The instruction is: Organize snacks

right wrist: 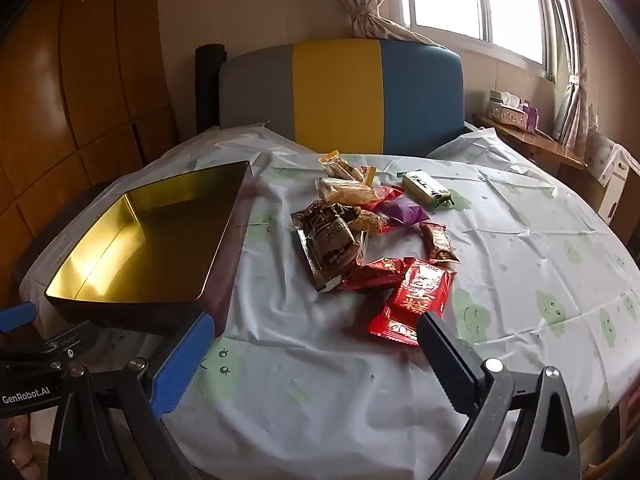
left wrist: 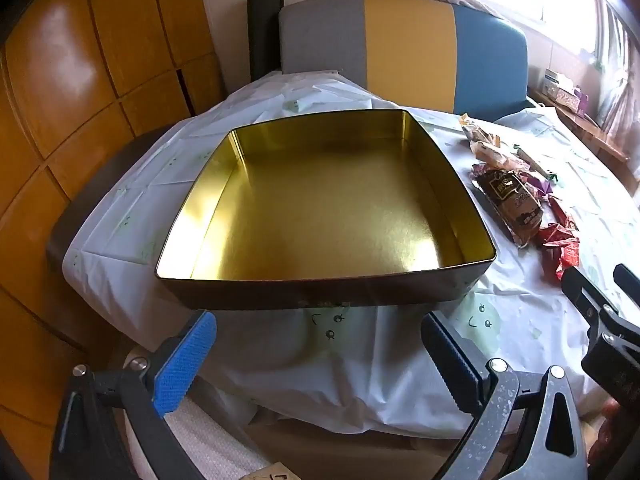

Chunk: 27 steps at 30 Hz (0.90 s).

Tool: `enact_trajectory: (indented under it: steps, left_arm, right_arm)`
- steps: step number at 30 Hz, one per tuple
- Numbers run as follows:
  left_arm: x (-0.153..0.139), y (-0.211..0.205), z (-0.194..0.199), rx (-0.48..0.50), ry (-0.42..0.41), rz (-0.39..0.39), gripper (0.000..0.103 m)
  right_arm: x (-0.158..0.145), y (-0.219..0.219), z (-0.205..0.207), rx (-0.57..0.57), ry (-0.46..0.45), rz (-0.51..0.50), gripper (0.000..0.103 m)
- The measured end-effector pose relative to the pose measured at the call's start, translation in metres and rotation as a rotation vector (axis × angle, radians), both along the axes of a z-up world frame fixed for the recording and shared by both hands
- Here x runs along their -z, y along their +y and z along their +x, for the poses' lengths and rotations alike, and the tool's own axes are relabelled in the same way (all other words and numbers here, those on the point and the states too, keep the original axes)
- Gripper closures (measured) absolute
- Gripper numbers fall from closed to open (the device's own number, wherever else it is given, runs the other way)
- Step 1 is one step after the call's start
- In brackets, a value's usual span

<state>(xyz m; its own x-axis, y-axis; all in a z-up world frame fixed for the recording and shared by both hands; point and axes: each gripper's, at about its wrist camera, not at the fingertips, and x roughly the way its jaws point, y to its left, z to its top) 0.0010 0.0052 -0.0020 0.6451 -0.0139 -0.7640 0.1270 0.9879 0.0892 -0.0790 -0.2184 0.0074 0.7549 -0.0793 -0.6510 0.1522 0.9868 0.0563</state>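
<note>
A square tin with a gold inside stands empty on the table; it also shows at the left of the right wrist view. My left gripper is open and empty, just short of the tin's near wall. A pile of wrapped snacks lies right of the tin: a brown packet, a red packet, a purple one, a white and green bar. The brown packet also shows in the left wrist view. My right gripper is open and empty, its right finger beside the red packet.
The round table wears a white cloth with green prints. A grey, yellow and blue chair back stands behind it. A wooden wall is at the left. A side shelf with tissue boxes is under the window.
</note>
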Motion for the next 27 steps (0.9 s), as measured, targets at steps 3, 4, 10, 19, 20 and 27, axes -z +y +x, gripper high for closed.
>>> enact_trajectory:
  steps: [3,4,10,19,20,27]
  left_arm:
    - [-0.0005,-0.0007,-0.0007,0.001,-0.001,0.002,0.000]
    - [-0.0007,-0.0011,-0.0004,0.002,0.000,0.002,0.000]
    - [0.0006,-0.0038,0.0005,0.002,0.002,0.005,0.000]
    - [0.0005,-0.0025,0.0010,0.001,0.007,0.004,0.000]
    - [0.0004,-0.0023,0.0011,0.001,0.008,0.003,0.000]
    - [0.0005,-0.0031,0.0011,0.003,0.007,0.006,0.000]
  right_arm:
    - [0.0001,0.0013,0.0010,-0.006,0.001,-0.004,0.000]
    - [0.0003,0.0019,0.0008,-0.007,0.001,-0.005,0.000]
    - [0.0008,0.0019,0.0006,-0.010,0.000,-0.006,0.000]
    - [0.0018,0.0017,0.0015,-0.014,0.005,-0.002,0.000]
    - [0.0015,0.0017,0.0014,-0.014,0.004,-0.003,0.000]
    - [0.0020,0.0010,0.0018,-0.011,0.007,0.001,0.000]
